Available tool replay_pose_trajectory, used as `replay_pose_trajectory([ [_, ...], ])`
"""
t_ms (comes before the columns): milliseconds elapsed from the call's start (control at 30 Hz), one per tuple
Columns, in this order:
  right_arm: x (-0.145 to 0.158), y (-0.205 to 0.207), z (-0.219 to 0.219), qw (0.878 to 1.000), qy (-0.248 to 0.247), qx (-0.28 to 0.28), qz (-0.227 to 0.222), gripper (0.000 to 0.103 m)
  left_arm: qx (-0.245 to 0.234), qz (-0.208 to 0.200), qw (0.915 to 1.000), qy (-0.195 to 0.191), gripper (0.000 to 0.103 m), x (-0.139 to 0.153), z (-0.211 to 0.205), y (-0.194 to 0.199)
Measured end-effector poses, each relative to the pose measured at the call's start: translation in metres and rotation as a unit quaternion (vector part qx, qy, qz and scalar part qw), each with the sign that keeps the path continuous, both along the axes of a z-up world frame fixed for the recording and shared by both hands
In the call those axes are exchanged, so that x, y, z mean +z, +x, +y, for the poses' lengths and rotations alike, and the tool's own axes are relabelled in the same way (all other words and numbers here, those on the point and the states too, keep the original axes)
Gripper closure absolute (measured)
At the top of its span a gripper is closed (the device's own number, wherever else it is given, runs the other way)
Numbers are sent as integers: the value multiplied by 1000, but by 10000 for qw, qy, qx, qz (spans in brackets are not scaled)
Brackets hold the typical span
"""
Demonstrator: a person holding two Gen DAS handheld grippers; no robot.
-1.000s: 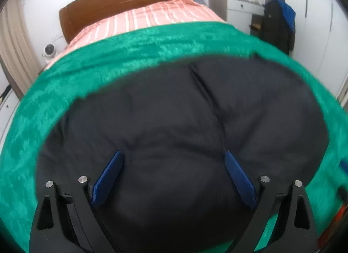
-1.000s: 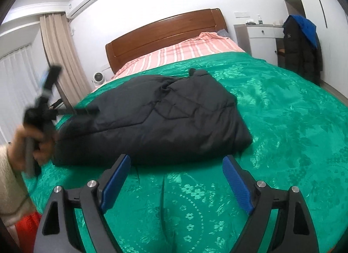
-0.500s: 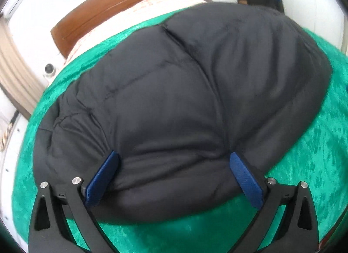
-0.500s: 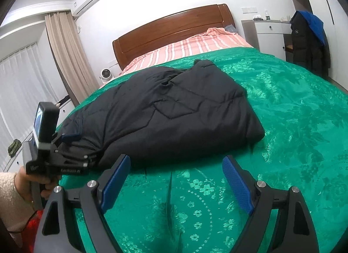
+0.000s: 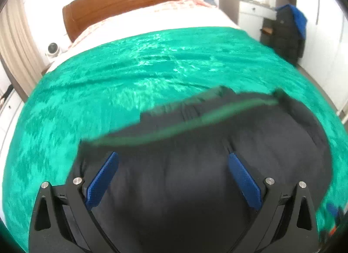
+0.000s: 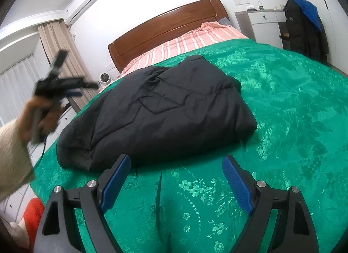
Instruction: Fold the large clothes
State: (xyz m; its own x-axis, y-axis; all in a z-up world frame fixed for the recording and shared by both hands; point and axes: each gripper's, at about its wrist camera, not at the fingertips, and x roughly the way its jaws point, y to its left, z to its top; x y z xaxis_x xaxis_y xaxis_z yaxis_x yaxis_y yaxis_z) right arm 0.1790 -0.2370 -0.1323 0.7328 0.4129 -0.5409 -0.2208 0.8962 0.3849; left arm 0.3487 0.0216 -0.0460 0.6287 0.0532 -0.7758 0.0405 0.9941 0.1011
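A black padded jacket (image 6: pixel 156 111) lies folded into a thick bundle on the green bedspread (image 6: pixel 293 122). My right gripper (image 6: pixel 176 170) hangs open just in front of the jacket's near edge, with only bedspread between its blue pads. In the right wrist view my left gripper (image 6: pixel 58 85) is blurred, held up in the air beyond the jacket's left end by a hand (image 6: pixel 43 118) in a cream sleeve. In the left wrist view the left gripper (image 5: pixel 171 166) is open above the jacket (image 5: pixel 195 187), its pads wide apart and holding nothing. That view is smeared.
A wooden headboard (image 6: pixel 165 26) and a pink striped sheet (image 6: pixel 191 39) are at the far end of the bed. A white cabinet (image 6: pixel 265 26) and a hanging dark coat (image 6: pixel 304 26) stand at the right. Curtains (image 6: pixel 63 57) are on the left, and a red object (image 6: pixel 32 216) lies low left.
My left gripper has lifted off the jacket's left end and swung up into the air. The jacket lies as before, and the right gripper has barely shifted.
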Motion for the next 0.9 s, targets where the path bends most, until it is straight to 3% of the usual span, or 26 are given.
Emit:
replay_pose_trajectory([
  [167,-5,2,-6,9998,124,-50,124,17,101,373,9990,216,3,-26,2,46],
  [300,-8,4,-12,9994,243,-90,218,17,7,426,9991,18,5,-40,3,14],
  [567,-16,13,-17,9976,462,-178,476,17,-649,193,9955,664,4,-56,-23,-79],
  [667,-13,11,-15,9984,372,-177,397,17,-565,100,9957,724,4,-61,-26,-103],
  [767,-11,9,-13,9989,289,-183,328,17,-504,253,9975,417,4,-70,-22,-121],
  [900,-11,8,-11,9990,253,-190,329,17,-599,92,9953,751,4,-85,-33,-147],
])
